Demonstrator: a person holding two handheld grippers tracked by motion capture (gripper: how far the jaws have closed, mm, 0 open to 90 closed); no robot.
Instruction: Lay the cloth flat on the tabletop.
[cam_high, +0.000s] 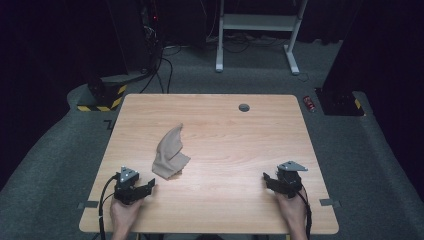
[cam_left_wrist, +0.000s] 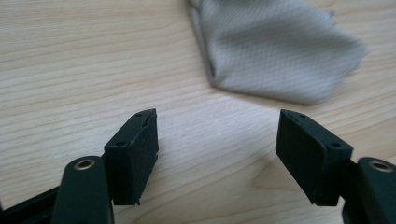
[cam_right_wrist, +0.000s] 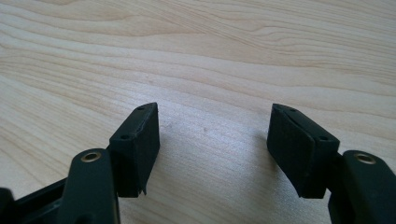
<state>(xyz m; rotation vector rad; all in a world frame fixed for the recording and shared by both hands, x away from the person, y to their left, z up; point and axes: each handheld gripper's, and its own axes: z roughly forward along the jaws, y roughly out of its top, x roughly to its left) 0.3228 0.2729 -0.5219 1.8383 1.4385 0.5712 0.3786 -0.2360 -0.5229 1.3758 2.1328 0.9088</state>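
Your left gripper (cam_high: 150, 186) is open, near the tan cloth (cam_high: 170, 152). Your right gripper (cam_high: 266, 177) is open too, over bare table (cam_high: 240, 145). The cloth has no words on it.

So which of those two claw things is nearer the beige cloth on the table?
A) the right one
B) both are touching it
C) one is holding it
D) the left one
D: in the high view the left gripper sits just beside the cloth, open and not touching it, while the right gripper is far across the table, open over bare wood.
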